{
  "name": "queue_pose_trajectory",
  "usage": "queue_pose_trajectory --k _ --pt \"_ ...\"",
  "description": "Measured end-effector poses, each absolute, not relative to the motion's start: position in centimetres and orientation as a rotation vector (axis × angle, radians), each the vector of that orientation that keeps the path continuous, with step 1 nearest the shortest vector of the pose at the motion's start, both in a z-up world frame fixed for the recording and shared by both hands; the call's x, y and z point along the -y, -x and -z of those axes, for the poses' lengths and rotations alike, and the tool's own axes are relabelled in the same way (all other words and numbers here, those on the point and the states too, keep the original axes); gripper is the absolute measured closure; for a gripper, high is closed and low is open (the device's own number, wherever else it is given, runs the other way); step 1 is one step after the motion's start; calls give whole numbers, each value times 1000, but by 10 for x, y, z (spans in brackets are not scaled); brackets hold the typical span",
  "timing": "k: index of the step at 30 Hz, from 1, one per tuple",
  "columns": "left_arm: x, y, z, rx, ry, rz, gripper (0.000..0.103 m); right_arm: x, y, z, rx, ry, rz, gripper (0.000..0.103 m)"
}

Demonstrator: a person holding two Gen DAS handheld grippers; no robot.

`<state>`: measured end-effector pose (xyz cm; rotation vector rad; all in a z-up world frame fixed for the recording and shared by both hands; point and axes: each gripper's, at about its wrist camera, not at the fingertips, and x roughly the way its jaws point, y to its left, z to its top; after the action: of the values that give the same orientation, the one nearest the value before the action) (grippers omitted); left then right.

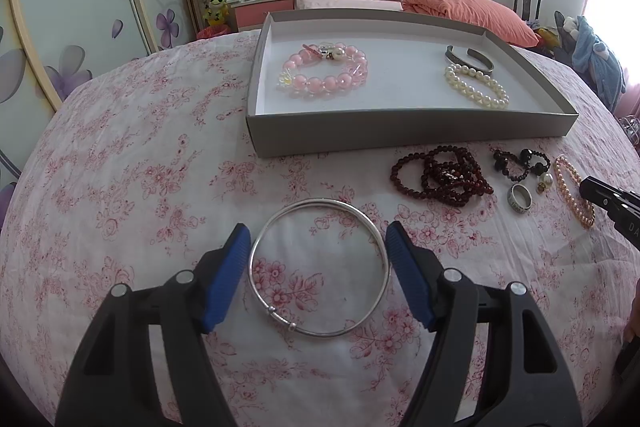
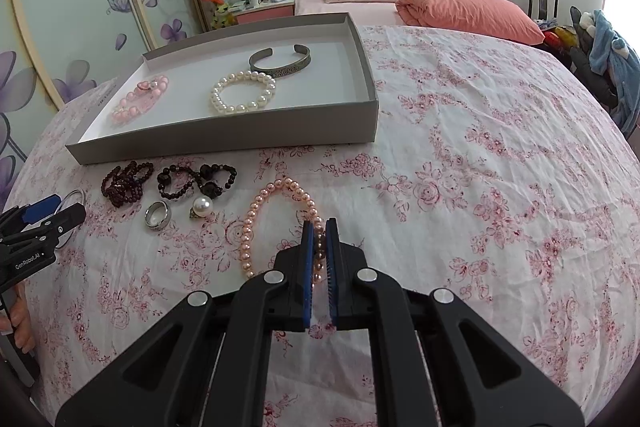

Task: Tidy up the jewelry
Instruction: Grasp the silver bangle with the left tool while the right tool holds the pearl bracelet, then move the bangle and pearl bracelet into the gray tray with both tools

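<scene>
A thin silver bangle (image 1: 320,200) lies flat on the floral cloth. My left gripper (image 1: 318,227) straddles it, one blue pad against each side of the ring. A peach pearl bracelet (image 2: 248,227) rests on the cloth further right, and my right gripper (image 2: 320,223) is shut on its near right strand, with beads showing between the pads. The grey box (image 1: 400,131) behind holds a pink bead bracelet (image 1: 320,83), a white pearl bracelet (image 1: 460,75) and a dark metal cuff (image 1: 470,61).
Loose on the cloth in front of the box lie dark red beads (image 1: 444,175), a black bead bracelet (image 1: 516,161), a steel ring (image 1: 520,199) and a pearl earring (image 1: 546,179). A bed, a wardrobe and a chair stand behind the table.
</scene>
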<state>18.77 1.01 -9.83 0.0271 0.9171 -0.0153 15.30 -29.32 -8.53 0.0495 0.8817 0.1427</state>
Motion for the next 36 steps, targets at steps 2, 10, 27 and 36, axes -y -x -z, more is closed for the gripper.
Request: queue_pose_trajectory --k 2,10,27,36 --pt "-10 -187 98 -917 -27 15 35 293 -153 85 -882 -50 -143 96" --pt "-10 -187 98 -917 -27 16 35 294 -153 85 -882 -59 -147 96" --pt "-13 -186 97 -908 -15 18 36 294 -152 83 -873 -67 -180 96" --pt "-11 -165 78 -815 -17 12 36 290 -135 51 -737 -105 -237 96"
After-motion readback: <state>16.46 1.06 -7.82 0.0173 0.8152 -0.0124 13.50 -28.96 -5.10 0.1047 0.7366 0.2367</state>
